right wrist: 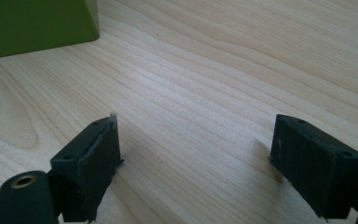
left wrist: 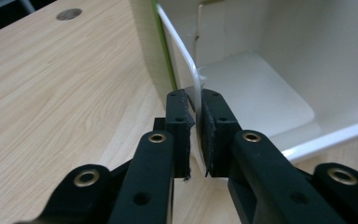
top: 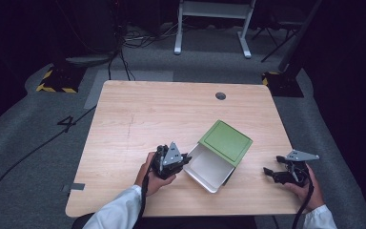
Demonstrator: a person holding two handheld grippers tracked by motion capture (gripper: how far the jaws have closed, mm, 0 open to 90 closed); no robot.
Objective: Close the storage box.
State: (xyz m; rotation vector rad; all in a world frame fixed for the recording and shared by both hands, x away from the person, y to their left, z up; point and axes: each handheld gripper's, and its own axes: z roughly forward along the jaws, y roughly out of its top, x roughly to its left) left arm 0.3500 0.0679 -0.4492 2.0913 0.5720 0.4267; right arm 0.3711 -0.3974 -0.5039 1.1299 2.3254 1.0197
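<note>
Grey carpet floor (top: 38,138), black cables (top: 124,52), white frame legs (top: 209,24), hazard-striped base (top: 57,78), dark surroundings.

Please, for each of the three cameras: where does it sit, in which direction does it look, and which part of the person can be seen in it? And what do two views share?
High view: fixed above the person's side, looking forward and down on the wooden table; forearms, both hands, left tool, right tool.
Left gripper view: rides the left tool, looking along jaws shut on the white box wall.
Right gripper view: rides the right tool, jaws open over bare table, facing the green lid.
Shared: all three show the table; high and left gripper views show the box.
</note>
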